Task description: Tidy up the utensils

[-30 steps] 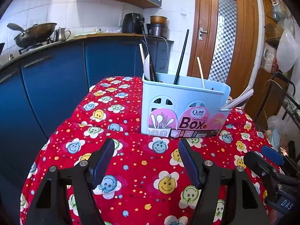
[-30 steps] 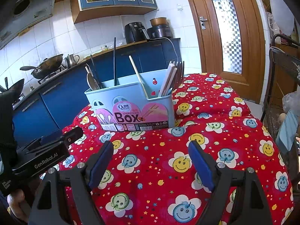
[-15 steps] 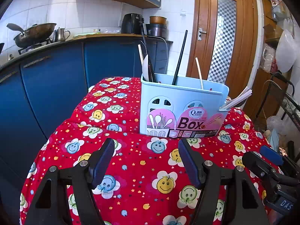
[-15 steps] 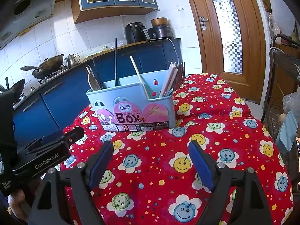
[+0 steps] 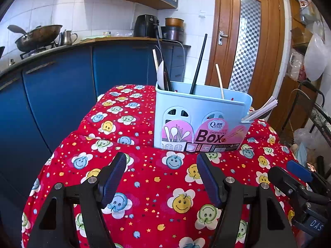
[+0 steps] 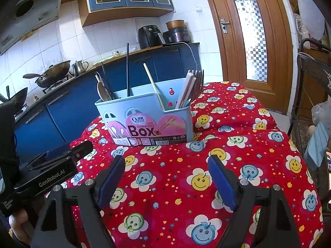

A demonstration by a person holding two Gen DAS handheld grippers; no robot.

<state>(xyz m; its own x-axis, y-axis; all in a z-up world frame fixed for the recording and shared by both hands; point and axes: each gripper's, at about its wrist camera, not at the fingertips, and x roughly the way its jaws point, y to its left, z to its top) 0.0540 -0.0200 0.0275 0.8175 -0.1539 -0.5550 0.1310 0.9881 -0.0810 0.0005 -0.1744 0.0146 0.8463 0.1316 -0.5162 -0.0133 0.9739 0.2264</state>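
Light-blue utensil box (image 5: 201,111) upright on red smiley tablecloth (image 5: 157,186), both grippers hovering released and empty.

Left to right in the right wrist view: left gripper (image 6: 49,165) at 9 o'clock, jaws parted; spoon (image 6: 101,91) and black chopstick (image 6: 127,68) standing near-vertical in the box's left compartments, pale chopstick (image 6: 152,80) tilting toward 11 o'clock, white chopstick bundle (image 6: 187,88) and fork (image 6: 199,78) leaning toward 1 o'clock at the right end. Box's long axis across the frame, label facing the cameras. Right gripper (image 6: 165,177) at 6 o'clock, wide apart, gripping nothing. Bare cloth between grippers and box; table edge dropping off right of the box, toward 3 o'clock.
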